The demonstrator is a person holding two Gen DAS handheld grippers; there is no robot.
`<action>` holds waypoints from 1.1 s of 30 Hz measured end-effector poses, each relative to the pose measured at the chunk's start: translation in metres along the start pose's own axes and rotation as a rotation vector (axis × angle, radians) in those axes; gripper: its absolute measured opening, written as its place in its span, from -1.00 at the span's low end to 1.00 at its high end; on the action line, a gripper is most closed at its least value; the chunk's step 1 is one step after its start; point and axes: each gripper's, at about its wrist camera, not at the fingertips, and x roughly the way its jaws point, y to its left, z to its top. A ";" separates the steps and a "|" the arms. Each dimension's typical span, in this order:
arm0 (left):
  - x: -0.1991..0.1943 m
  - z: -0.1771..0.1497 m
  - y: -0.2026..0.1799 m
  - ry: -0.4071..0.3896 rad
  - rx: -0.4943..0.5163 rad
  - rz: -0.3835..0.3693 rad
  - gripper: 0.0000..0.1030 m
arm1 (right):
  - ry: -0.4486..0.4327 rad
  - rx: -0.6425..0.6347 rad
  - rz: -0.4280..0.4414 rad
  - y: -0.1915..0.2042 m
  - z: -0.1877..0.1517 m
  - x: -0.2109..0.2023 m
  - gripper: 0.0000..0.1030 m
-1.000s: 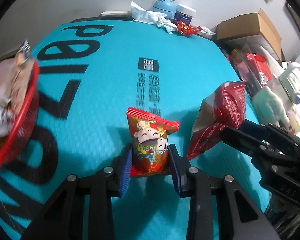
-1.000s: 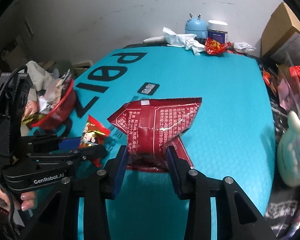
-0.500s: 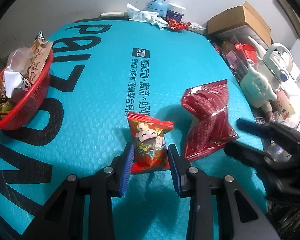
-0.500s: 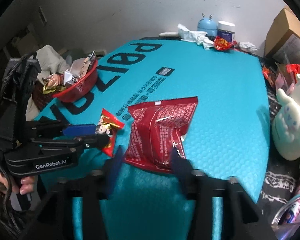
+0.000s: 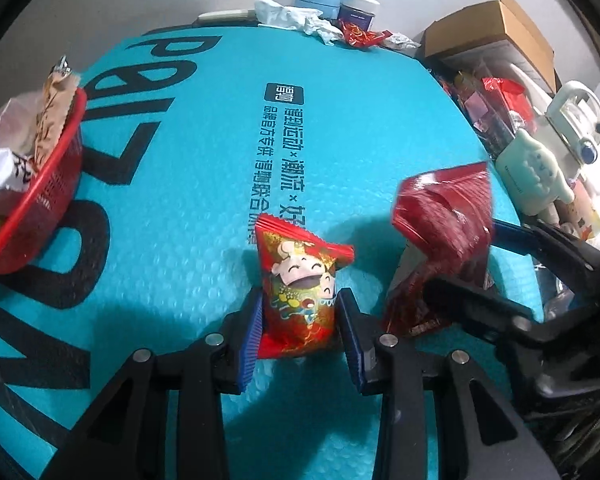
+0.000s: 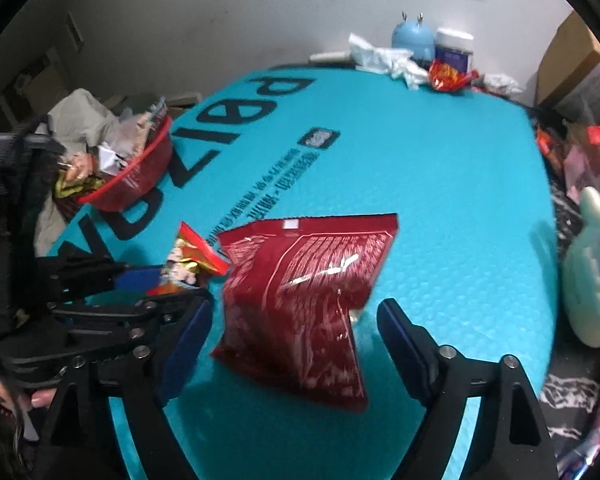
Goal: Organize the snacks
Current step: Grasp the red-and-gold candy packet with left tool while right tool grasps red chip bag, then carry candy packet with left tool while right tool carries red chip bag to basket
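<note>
A: What have the two sets of tongs got?

B: The left gripper (image 5: 300, 332) is pinching the cartoon packet (image 5: 302, 292) by its lower sides, pads pressed in. The right gripper (image 6: 292, 344) has its jaws opening; the dark red bag (image 6: 304, 304) lies between them, but neither pad touches it.

A: Where does the bag sit, then?

B: On the teal mat (image 6: 440, 184), in the gap of the right tongs, nearer the left pad than the right one. In the left view it shows just right of the left tongs.

A: Which way does it run?

B: Its long axis runs away from the right tongs: the sealed top edge is at the far end, and the crumpled bottom points back at the jaws. The cartoon packet stands upright in its grip, crimped top pointing away from the left tongs.

A: How would you finish this step?

B: I'd judge it a release. Let the jaws spread fully, then draw straight back so a pad doesn't snag the foil. The red basket (image 5: 40, 200) sits far left of the left tongs, probably where the packet goes.
</note>
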 end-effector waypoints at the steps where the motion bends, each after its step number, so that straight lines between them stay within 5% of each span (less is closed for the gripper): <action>1: 0.001 0.001 -0.001 -0.001 0.005 0.005 -0.31 | 0.004 0.005 -0.001 -0.001 0.000 0.003 0.66; 7: 0.001 0.002 0.000 -0.008 0.014 0.020 -0.26 | 0.011 0.018 0.024 -0.005 -0.002 0.011 0.65; 13: 0.006 0.006 -0.010 -0.010 0.066 0.063 -0.13 | 0.004 0.022 0.041 -0.007 -0.007 0.012 0.32; 19: 0.008 0.006 -0.013 -0.035 0.083 0.098 -0.12 | -0.012 0.032 0.041 -0.010 -0.011 0.008 0.25; 22: 0.008 0.006 -0.014 -0.046 0.085 0.121 -0.32 | -0.020 0.030 0.039 -0.011 -0.013 0.007 0.20; 33: -0.001 -0.002 -0.010 -0.033 0.029 0.021 -0.38 | -0.048 0.030 0.047 -0.008 -0.019 -0.003 0.07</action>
